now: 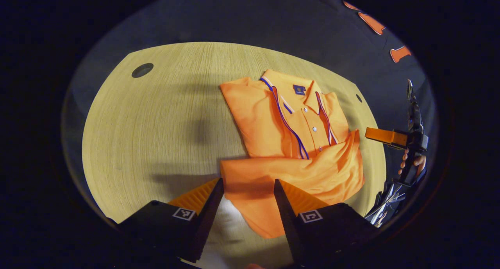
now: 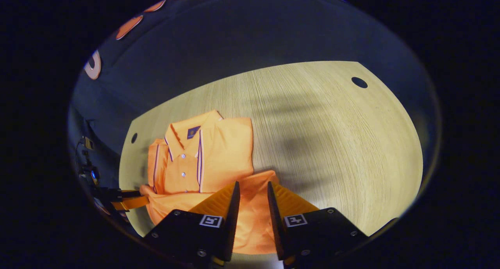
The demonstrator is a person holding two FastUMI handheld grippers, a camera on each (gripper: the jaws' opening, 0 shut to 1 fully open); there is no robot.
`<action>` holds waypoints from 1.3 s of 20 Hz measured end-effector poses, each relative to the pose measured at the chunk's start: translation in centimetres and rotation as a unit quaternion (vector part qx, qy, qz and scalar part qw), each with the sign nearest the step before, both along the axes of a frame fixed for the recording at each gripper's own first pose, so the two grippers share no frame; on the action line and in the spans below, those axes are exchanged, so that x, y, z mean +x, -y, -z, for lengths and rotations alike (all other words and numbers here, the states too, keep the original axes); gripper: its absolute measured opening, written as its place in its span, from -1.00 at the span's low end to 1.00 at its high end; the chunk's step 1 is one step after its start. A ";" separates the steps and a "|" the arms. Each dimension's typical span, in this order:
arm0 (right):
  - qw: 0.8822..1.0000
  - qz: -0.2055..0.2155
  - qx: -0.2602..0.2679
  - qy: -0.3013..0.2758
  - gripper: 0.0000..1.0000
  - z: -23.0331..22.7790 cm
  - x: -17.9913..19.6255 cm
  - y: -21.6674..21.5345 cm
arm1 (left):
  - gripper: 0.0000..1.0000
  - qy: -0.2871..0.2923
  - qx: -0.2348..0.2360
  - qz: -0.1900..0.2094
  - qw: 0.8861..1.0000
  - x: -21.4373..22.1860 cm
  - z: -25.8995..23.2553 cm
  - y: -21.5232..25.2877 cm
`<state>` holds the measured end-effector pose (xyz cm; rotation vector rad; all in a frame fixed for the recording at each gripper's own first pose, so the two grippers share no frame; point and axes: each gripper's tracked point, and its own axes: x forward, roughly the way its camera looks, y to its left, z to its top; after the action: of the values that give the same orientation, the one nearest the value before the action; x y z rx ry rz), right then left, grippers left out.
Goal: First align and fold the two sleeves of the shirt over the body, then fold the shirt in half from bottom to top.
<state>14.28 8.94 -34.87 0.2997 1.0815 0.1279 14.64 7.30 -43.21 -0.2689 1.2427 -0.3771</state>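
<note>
Shirt hem lifted, grip hidden behind both grippers' fingers

orange polo shirt with blue-white striped placket, buttons and collar at far end, lies front-up on the wood table, sleeves folded in, near hem bunched and lifted toward the collar, only partly folded

An orange shirt lies on the wooden table.
</note>
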 end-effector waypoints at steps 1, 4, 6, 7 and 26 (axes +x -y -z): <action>1.000 -0.007 0.002 -0.008 -0.02 0.6 -0.1 -0.5 | 0.63 -0.008 0.003 0.003 1.000 -0.1 0.3 0.3; 0.999 -0.013 -0.013 -0.029 0.31 2.9 -0.1 -0.8 | 0.55 -0.003 0.017 0.019 1.000 0.2 0.5 0.6; 0.999 -0.008 -0.024 -0.025 0.34 3.2 -0.1 -0.5 | 0.51 0.001 0.035 0.013 0.999 0.2 0.9 0.0; 0.999 -0.006 -0.033 -0.023 0.35 3.4 -0.3 -0.2 | 0.20 0.002 0.029 0.006 1.000 0.3 0.9 0.0; 0.991 0.093 0.086 0.033 -0.90 0.2 3.5 -2.0 | -0.96 0.102 0.005 -0.033 0.994 3.5 -3.0 0.5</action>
<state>17.76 10.90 -35.02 0.5468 0.9731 0.0636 18.17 6.81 -40.24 -0.2556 1.0317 -0.3316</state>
